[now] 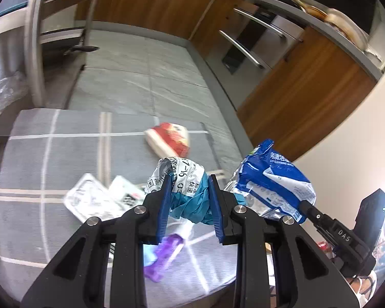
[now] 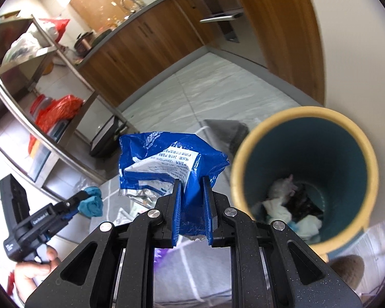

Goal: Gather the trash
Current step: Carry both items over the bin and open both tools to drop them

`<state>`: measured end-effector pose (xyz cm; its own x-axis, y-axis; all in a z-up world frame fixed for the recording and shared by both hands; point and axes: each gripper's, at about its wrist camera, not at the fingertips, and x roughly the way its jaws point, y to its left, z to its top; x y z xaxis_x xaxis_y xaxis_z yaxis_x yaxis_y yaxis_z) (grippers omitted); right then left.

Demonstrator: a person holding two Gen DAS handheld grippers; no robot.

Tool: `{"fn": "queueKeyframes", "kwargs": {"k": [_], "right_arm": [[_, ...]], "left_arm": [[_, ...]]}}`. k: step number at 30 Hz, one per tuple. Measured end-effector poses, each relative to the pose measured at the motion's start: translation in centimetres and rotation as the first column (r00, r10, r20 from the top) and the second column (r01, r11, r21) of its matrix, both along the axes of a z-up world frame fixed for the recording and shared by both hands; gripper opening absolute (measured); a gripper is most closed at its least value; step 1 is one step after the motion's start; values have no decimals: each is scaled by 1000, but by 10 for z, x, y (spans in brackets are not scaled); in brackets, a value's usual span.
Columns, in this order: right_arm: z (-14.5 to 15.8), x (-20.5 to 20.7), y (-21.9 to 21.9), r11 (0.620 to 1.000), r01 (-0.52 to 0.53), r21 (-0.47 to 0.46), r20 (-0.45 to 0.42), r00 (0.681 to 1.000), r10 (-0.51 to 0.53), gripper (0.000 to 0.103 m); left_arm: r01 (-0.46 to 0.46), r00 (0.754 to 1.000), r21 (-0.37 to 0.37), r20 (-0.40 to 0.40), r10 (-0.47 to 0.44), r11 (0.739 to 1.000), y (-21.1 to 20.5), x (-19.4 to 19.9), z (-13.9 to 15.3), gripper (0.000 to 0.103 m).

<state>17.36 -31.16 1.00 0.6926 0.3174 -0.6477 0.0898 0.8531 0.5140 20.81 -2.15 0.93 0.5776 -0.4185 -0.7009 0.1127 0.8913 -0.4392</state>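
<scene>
While the left gripper (image 1: pixel 190 179) clamps a crumpled teal bag (image 1: pixel 190 205) and the right gripper (image 2: pixel 191 182) pinches a blue wipes packet (image 2: pixel 166 161), more wrappers (image 1: pixel 95 200) and a purple bottle (image 1: pixel 164 256) lie on the grey rug (image 1: pixel 51 154) below; the yellow-rimmed bin (image 2: pixel 305 177) stands just right, already holding tissues.

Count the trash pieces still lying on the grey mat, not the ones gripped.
4: red-and-white packet at the far side, clear wrapper and white wrapper left of the gripper, purple item beneath it. More may be hidden.
</scene>
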Motion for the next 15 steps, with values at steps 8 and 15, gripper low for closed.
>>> {"fn": "queueKeyframes", "kwargs": {"k": [8,15], "right_arm": [[-6,-27,-50,993,117,-9,-9,993,-117,17],[-20,-38,-82,982,187,-24,-37,981,-188,17]], "left_arm": [[113,994,-23,-1,-113,993,-66,4,0,28],[189,982,-30,-3,-189,981,-121,6,-3,28]]}}
